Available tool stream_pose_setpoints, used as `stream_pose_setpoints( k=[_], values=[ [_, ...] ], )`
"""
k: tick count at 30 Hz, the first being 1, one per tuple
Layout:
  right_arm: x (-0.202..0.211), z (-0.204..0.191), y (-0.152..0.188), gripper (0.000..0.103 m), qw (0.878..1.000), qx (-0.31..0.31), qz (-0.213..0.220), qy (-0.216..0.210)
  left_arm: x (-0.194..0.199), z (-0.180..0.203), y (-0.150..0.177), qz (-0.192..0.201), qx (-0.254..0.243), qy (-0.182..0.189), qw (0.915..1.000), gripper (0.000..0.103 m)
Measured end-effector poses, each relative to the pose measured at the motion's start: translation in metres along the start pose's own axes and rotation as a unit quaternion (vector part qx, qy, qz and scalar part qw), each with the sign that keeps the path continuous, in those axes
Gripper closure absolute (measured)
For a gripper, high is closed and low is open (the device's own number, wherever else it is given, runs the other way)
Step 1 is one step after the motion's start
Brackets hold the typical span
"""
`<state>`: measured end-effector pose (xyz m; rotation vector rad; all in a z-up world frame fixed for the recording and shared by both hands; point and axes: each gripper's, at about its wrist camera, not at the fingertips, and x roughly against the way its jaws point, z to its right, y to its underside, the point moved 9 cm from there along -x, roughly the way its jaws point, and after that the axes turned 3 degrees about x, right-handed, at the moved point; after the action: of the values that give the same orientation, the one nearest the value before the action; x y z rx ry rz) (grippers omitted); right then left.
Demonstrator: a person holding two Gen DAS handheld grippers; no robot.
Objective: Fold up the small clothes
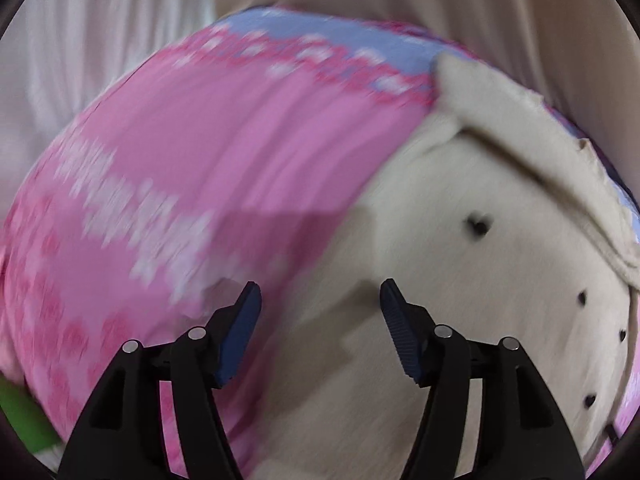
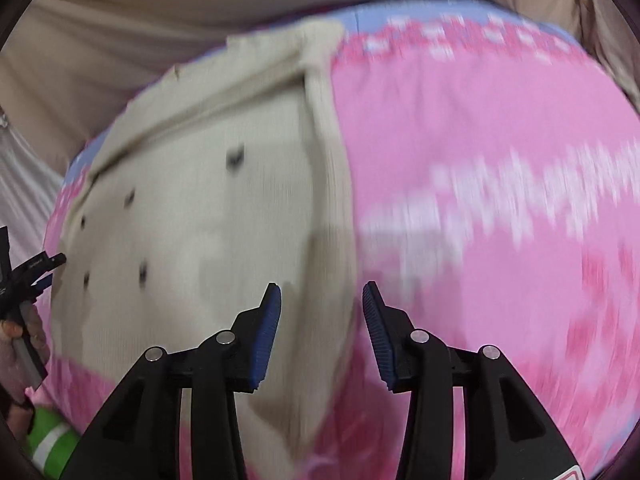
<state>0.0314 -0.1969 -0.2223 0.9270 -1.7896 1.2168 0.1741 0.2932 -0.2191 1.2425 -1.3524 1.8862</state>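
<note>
A cream garment [image 1: 460, 280] with dark hearts lies on the pink patterned sheet [image 1: 208, 152]. Left gripper [image 1: 320, 300] and right gripper [image 2: 322, 300] both gape, empty. A green striped thing [image 2: 52, 444] sits near left.

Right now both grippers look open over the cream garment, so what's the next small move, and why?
Probably lower the right gripper onto the ribbed edge of the cream knitted garment with small dark hearts and close. Both grippers are open and empty, the left gripper too; that edge lies between the right fingers, over the pink patterned cloth. The frames are blurred.
</note>
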Motion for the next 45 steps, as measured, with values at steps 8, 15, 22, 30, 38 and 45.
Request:
stream_pose_setpoints(
  k=[8,15,22,30,38,45],
  values=[
    [0.004,-0.036,0.027,0.045,0.999,0.027,0.015,-0.016,0.019,-0.028,0.044,-0.006,0.044,0.009,0.9990,0.032],
    [-0.003,-0.054,0.005,0.093,0.998,0.019,0.020,-0.051,0.028,-0.005,0.050,-0.018,-0.003,0.018,0.9997,0.097],
    [0.054,-0.041,-0.012,0.093,0.997,0.022,0.053,-0.055,0.078,-0.004,0.048,-0.013,0.009,0.065,0.9978,0.097],
    [0.078,-0.007,0.022,0.095,0.999,0.039,0.023,-0.031,0.103,0.004,0.109,-0.052,-0.013,0.075,0.9957,0.100],
    [0.066,0.029,0.054,0.092,1.000,-0.004,-0.005,-0.024,0.095,-0.002,0.173,-0.091,-0.022,0.059,0.9939,0.103],
    [0.040,0.021,0.030,0.048,0.999,-0.024,0.009,-0.024,0.073,-0.003,0.133,-0.045,0.022,0.049,0.9976,0.061]
  ],
)
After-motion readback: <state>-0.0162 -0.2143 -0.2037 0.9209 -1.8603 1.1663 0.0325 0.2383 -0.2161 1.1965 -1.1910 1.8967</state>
